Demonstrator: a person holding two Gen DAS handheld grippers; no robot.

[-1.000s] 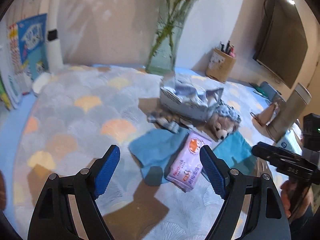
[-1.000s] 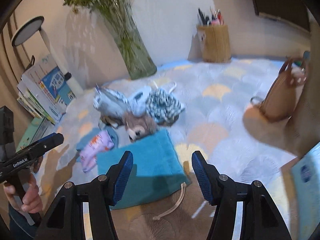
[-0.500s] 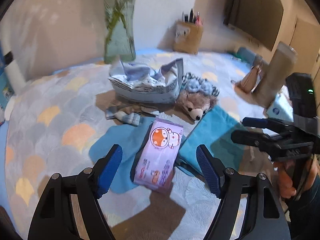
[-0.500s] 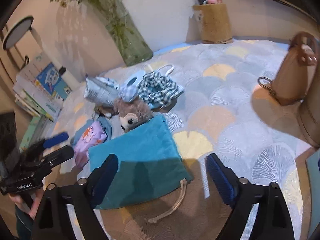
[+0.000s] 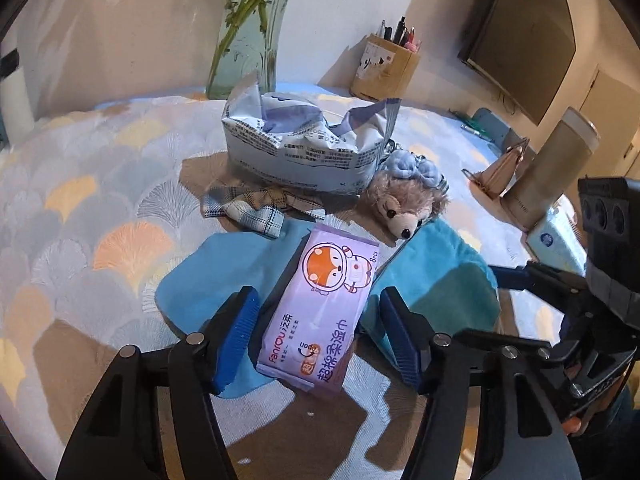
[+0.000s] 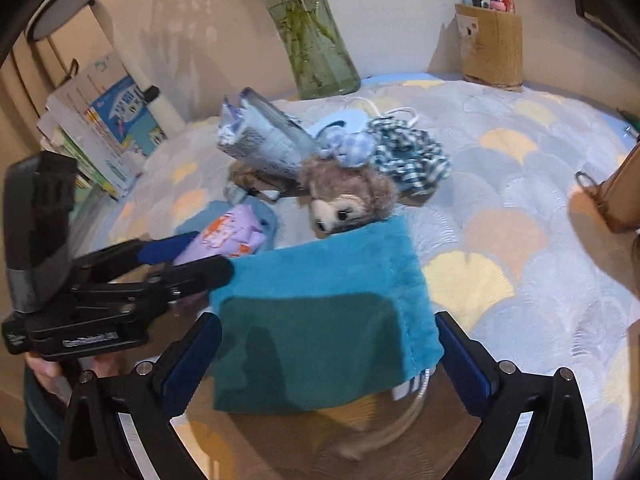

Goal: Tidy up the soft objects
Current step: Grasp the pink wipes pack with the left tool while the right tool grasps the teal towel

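the left hand-held gripper (image 5: 316,340) straddles the purple wipes pack (image 5: 320,312), which lies flat on the surface partly over a light blue cloth (image 5: 224,272). its jaws have just been closing, yet a gap shows on each side of the pack, so it is released and not yet gripping. the pack's long axis runs straight ahead of this hand-held gripper, cartoon end farthest away, near end between the pads (image 5: 236,336). judged light, soft and film-wrapped, so somewhat slippery; a squeeze across the two long sides near mid-length seems the best hold.

the right hand-held gripper (image 6: 326,360) has just been opening and stands spread wide around the near end of the teal drawstring pouch (image 6: 332,300), pads clear of the fabric, holding nothing. the pouch lies flat, long axis ahead, cord end nearest. it looks limp and plush; pinching a gathered fold near the cord would likely serve. beyond it lies a plush toy (image 6: 348,200).
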